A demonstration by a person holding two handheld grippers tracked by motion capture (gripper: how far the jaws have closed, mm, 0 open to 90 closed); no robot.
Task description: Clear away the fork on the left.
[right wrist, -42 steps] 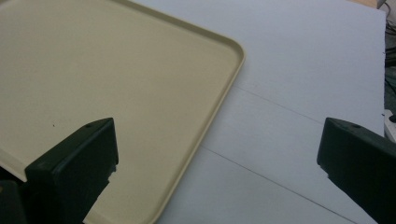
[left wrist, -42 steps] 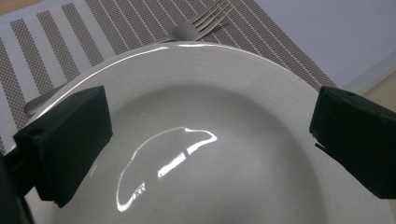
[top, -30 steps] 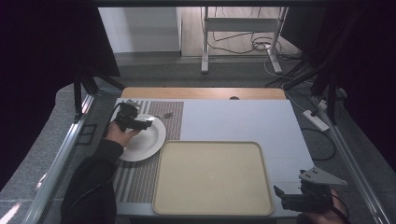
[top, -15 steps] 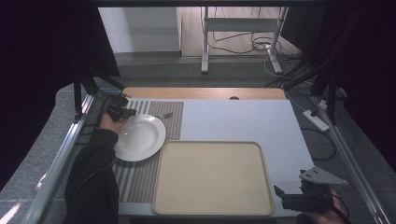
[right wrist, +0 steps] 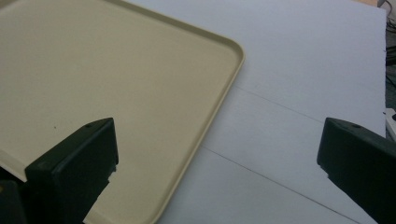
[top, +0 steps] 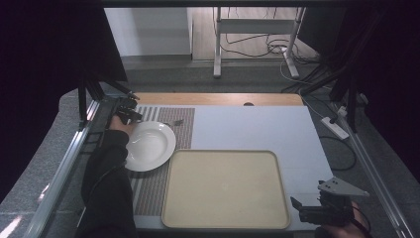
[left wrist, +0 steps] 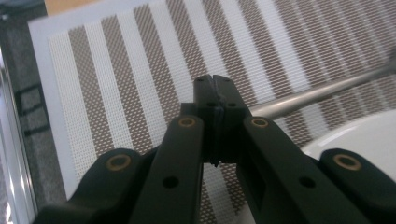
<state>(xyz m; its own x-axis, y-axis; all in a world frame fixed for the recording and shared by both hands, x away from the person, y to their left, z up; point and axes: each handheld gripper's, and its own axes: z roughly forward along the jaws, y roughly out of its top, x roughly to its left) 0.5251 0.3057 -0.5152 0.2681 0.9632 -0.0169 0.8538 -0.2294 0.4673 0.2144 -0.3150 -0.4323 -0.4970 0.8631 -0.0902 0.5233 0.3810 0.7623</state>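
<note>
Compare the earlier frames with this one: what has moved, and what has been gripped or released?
The left gripper moved off the white plate to the far left corner of the striped placemat, and its jaws have just closed, shut, seemingly on the end of the metal utensil handle lying past the plate. The right gripper, open, the plate and the beige tray stayed put.

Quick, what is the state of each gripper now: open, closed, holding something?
Left gripper: closed, nothing between the jaws; the fork lies beside it.
Right gripper: open, holding nothing, beside the tray.
</note>
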